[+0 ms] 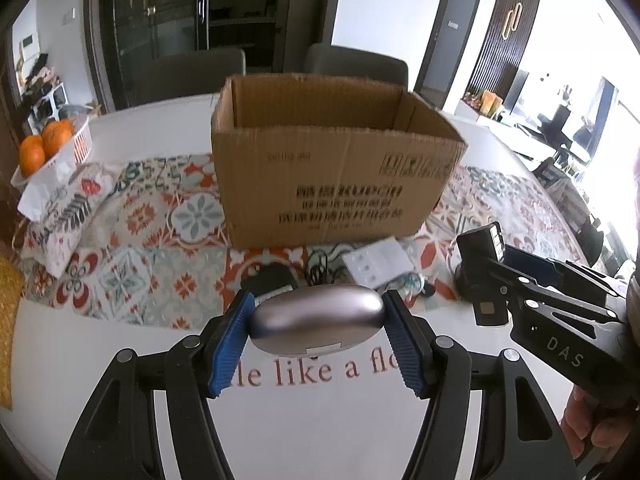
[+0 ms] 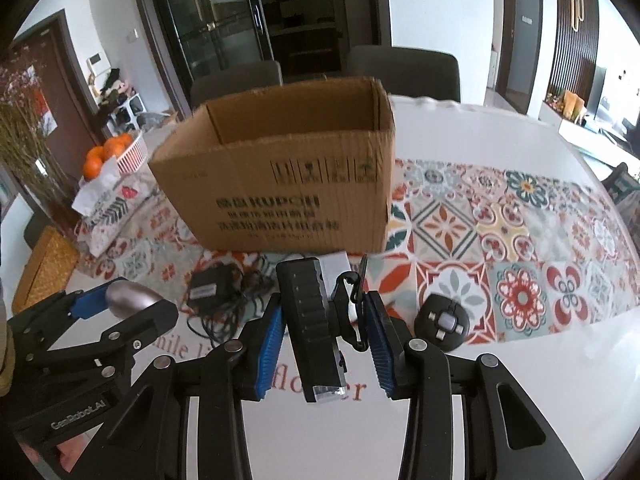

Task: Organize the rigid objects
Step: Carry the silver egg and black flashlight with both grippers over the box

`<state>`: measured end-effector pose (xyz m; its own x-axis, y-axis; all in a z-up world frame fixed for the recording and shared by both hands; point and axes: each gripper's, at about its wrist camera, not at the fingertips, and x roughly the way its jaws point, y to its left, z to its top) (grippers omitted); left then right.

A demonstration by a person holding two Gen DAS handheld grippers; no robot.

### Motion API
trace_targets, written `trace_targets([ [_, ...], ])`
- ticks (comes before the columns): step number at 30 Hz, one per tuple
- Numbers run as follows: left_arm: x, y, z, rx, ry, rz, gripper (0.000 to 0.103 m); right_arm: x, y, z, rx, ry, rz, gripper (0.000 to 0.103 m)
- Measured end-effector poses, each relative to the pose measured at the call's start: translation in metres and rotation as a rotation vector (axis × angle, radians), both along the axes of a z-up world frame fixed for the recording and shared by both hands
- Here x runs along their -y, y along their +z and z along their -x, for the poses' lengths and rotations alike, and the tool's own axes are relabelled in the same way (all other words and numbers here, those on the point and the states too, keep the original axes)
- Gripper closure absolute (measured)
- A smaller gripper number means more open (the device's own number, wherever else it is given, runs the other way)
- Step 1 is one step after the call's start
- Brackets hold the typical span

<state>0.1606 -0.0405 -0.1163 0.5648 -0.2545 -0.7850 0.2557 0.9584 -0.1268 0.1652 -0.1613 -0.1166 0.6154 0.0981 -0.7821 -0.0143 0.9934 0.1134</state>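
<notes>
Over white table (image 1: 300,420), mouse (image 1: 316,320) crosswise in left gripper (image 1: 320,340).

A dining room seen across a white table (image 2: 460,128), lit by strong daylight.

Beyond the table's far edge stand two grey upholstered chairs (image 2: 404,70), and behind them a dark glass-fronted cabinet (image 2: 224,20) against a white wall (image 2: 436,8). To the right of the cabinet is a grey door (image 1: 454,36), then a dark slatted panel (image 2: 576,28). Further right, bright windows (image 1: 616,116) wash out that side. Left of the cabinet, a low white shelf (image 2: 128,106) holds what may be shoes.
</notes>
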Motion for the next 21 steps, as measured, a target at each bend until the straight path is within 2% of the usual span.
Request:
trace_targets([
  [21,0.002,0.067,-0.043,0.142,-0.033,-0.009,0.039,0.0,0.061,-0.034,0.136,-0.027,-0.042,0.062],
])
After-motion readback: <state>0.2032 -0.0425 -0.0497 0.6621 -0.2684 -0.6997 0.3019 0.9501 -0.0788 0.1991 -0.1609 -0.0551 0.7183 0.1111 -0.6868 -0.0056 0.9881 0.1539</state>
